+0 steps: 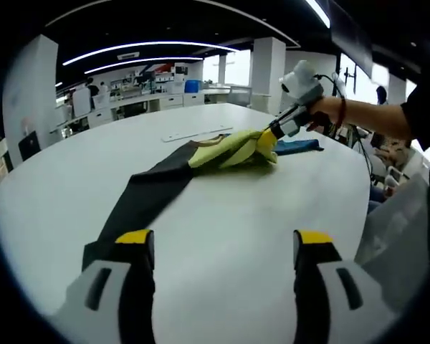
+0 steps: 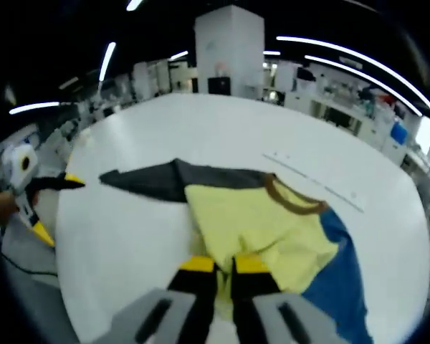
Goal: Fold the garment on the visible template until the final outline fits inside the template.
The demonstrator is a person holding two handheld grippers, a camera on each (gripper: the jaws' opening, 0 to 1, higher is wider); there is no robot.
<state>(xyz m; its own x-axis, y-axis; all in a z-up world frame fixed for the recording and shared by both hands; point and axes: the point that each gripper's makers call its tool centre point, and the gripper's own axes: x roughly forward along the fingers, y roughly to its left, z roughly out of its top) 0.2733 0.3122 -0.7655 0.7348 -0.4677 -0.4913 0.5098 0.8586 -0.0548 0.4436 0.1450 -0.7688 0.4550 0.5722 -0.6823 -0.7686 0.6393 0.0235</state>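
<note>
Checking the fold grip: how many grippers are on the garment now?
1: the right gripper is shut on the yellow, dark grey and blue garment's yellow edge. The left gripper is open beside the dark sleeve.

Garment stretched across the white table, seen from the left gripper.

The left gripper (image 1: 224, 247) has its yellow-tipped jaws spread wide, hovering over the white table (image 1: 272, 208) with nothing between them. The garment (image 1: 193, 168) runs away from it across the table: a dark sleeve reaches almost to the left jaw, and the yellow body bunches at the far end beside a blue part. There the right gripper (image 1: 271, 136), held by a person's hand (image 1: 322, 115), pinches the yellow fabric.
</note>
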